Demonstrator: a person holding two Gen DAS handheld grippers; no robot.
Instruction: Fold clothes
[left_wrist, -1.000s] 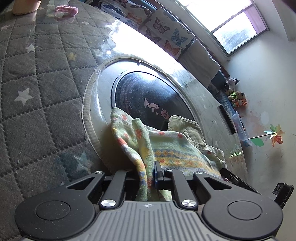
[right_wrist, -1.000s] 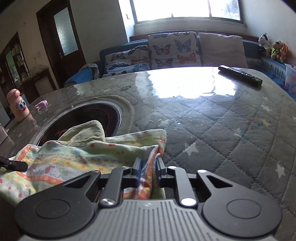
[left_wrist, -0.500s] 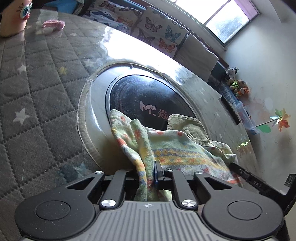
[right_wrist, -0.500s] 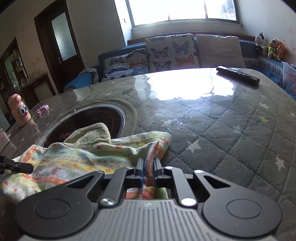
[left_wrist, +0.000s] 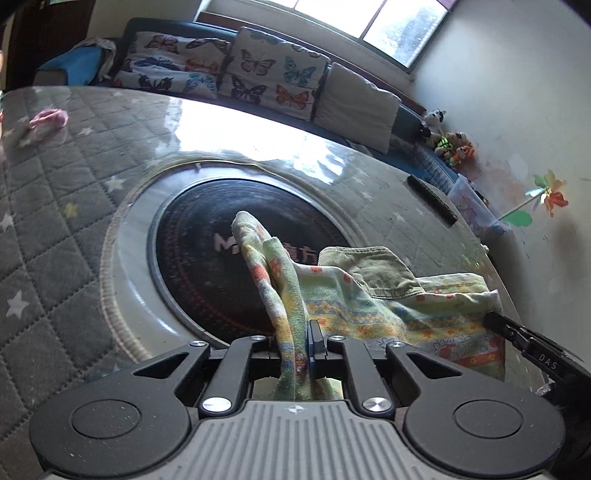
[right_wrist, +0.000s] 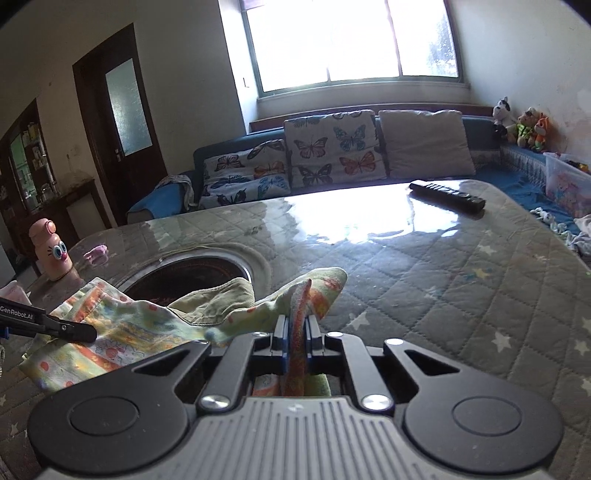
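Note:
A small patterned garment (left_wrist: 388, 306), pale green with orange and yellow print and an olive lining, hangs stretched between my two grippers above the table. My left gripper (left_wrist: 297, 332) is shut on one bunched corner of it. My right gripper (right_wrist: 295, 325) is shut on the opposite corner (right_wrist: 306, 295). The garment's middle (right_wrist: 122, 328) sags toward the table. Each gripper's fingers show at the edge of the other's view: the right one (left_wrist: 517, 332) and the left one (right_wrist: 70, 328).
A quilted grey star-print table cover (right_wrist: 461, 277) with a round black inset hob (left_wrist: 207, 258). A remote control (right_wrist: 447, 195) lies at the far edge. A pink toy bottle (right_wrist: 51, 251) and small pink item (left_wrist: 48, 120) sit left. Sofa with butterfly cushions (right_wrist: 332, 151) behind.
Both grippers have risen and tilted up, lifting the garment's corners off the table. The cloth now hangs higher between them.

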